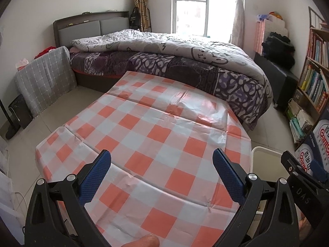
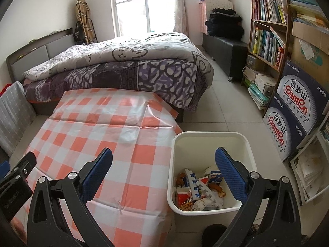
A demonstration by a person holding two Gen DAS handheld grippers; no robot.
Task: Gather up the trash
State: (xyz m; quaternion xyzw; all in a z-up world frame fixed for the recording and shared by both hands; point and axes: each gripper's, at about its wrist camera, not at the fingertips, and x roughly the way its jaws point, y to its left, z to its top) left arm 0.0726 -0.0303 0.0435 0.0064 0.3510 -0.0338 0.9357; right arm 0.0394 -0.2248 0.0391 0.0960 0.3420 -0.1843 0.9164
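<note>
A white trash bin (image 2: 211,135) stands on the floor right of the table and holds several pieces of trash (image 2: 200,189): wrappers, a small carton, crumpled paper. My right gripper (image 2: 163,173) is open and empty, above the gap between the table's right edge and the bin. My left gripper (image 1: 162,173) is open and empty above the table with the orange-and-white checked cloth (image 1: 156,127). The bin's rim (image 1: 265,150) shows at the right of the left wrist view. The table (image 2: 107,123) shows no trash on it.
A bed (image 2: 127,65) with a grey and purple quilt stands behind the table. A bookshelf (image 2: 267,41) and stacked water cartons (image 2: 296,111) stand at the right. A grey checked cover (image 1: 47,78) is at the left.
</note>
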